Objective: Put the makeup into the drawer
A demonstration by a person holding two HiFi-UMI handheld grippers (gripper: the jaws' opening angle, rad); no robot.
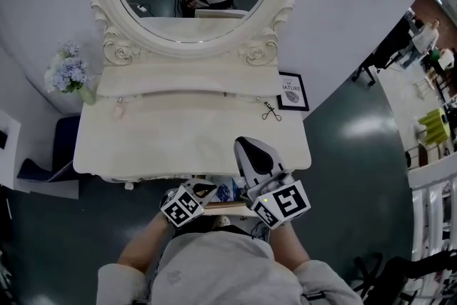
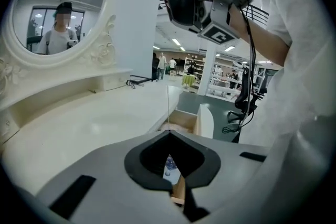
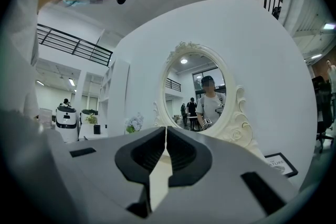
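Observation:
A cream dressing table (image 1: 143, 146) has its drawer (image 1: 223, 206) pulled out at the front. A blue patterned item (image 1: 227, 191) lies inside the drawer. My left gripper (image 1: 207, 189) is shut and empty, tilted down over the drawer's left part. In the left gripper view the same blue item (image 2: 169, 165) shows through the hollow behind my left gripper's (image 2: 169, 132) closed tips. My right gripper (image 1: 248, 144) hangs level over the table's front edge, shut on nothing (image 3: 166, 128). An eyelash curler (image 1: 270, 111) lies at the back right of the table top.
An oval mirror (image 1: 196, 46) stands at the back, blue flowers (image 1: 68, 71) at the left corner, a framed picture (image 1: 293, 91) at the right. A small pinkish object (image 1: 118, 111) rests at the back left. The drawer's white front panel (image 2: 206, 120) juts toward me.

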